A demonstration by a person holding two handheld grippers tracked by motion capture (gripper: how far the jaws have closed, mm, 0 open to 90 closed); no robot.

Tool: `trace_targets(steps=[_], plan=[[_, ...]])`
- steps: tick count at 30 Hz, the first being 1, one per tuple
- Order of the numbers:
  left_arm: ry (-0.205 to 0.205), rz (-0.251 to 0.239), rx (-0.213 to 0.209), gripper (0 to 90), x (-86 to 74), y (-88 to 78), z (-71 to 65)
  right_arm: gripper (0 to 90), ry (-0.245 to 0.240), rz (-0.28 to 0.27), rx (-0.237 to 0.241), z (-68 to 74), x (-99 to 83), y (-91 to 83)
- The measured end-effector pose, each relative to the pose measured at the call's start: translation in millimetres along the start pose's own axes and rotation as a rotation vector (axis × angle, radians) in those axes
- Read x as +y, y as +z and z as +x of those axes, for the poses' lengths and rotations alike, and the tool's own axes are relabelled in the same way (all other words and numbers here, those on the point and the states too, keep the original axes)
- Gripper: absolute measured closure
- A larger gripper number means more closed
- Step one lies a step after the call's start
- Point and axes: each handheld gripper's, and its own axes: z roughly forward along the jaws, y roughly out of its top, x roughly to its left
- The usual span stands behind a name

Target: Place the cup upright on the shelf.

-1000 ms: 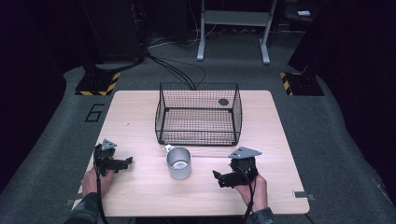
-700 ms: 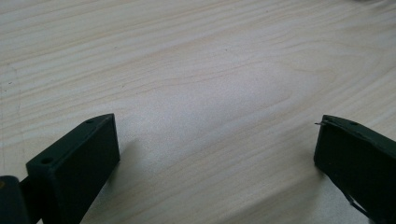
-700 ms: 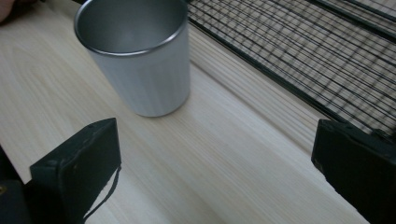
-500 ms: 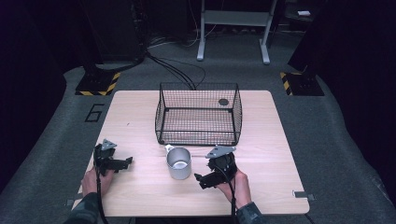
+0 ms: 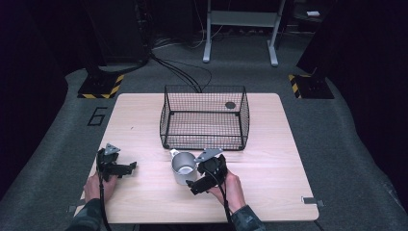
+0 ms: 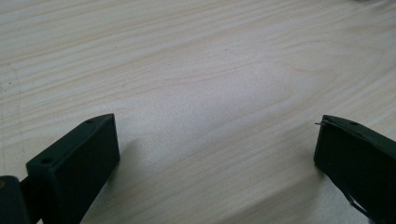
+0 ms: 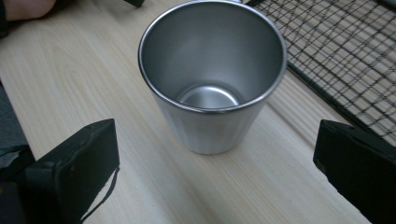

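Steel cup waits before the wire basket (image 5: pixel 204 118) on the wooden table (image 5: pixel 274 159).
The cup (image 7: pixel 212 74), upright, looks light, rigid, slick: grip its lower wall. Right gripper (image 7: pixel 215 163) gapes wide beside it, empty; left gripper (image 6: pixel 217 154) open, idle.

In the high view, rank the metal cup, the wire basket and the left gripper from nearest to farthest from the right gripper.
From the right gripper:
1. Metal cup, right beside it on its left, upright on the table.
2. Wire basket, just beyond the cup, toward the table's far side.
3. Left gripper, across the table near its left edge.
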Motion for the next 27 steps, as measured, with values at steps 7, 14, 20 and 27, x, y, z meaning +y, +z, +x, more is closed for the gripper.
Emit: trace_targets(steps=[7,14,20,27], plan=[[0.001,0.004,-0.003,0.2,0.1,-0.3,0.2,0.0,0.010,0.006,0.004,3.2,10.3,12.1],[0.000,0.001,-0.002,0.2,0.0,0.0,0.2,0.0,0.005,0.029,-0.004,3.3,20.9,26.9],[0.000,0.001,-0.003,0.2,0.1,0.0,0.2,0.0,-0.013,0.044,-0.026,5.6,29.0,41.4],[0.000,0.002,-0.003,0.2,0.1,-0.1,0.2,3.1,-0.012,0.064,-0.051,6.3,33.1,53.0]])
